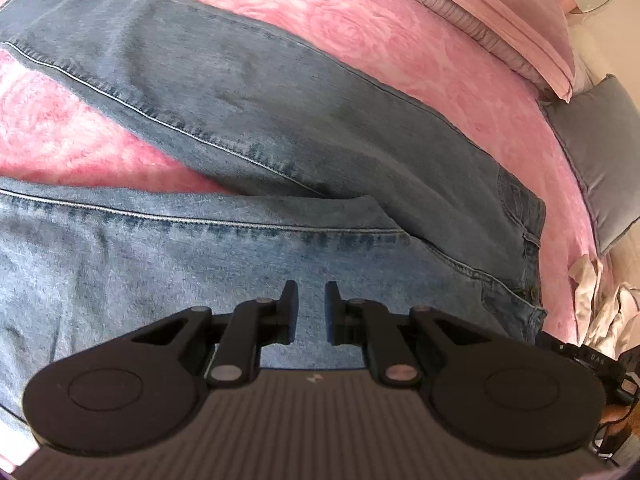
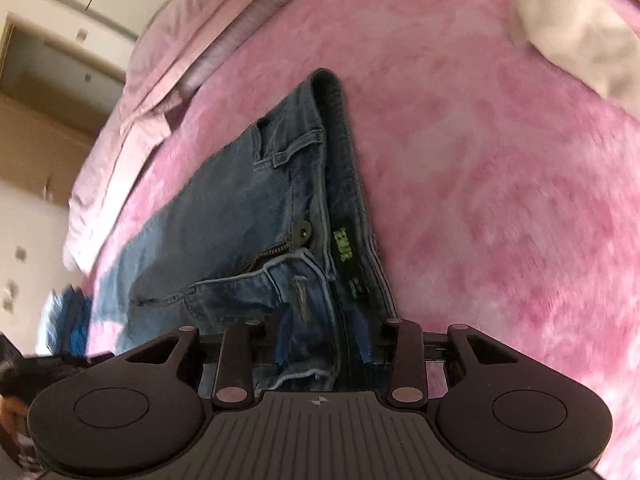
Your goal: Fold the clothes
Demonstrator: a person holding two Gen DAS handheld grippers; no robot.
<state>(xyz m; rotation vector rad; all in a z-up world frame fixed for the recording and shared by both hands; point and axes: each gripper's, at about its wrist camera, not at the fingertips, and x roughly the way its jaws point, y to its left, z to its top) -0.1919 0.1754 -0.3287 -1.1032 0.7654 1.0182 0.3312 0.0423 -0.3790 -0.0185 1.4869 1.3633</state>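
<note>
We hold the left tongs apart over the jeans — right tongs clamp their waistband

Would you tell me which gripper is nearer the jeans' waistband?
Right. The right gripper is at the waistband, fingers astride it; the left gripper hovers over a leg.

Your jeans are faded mid-blue denim with pale stitching, a dark button and green lettering on the waistband label. The bedspread under them is mottled pink with a rose pattern. Your pillows look pale pink; one cushion seems grey-blue. Both grippers are black.
</note>
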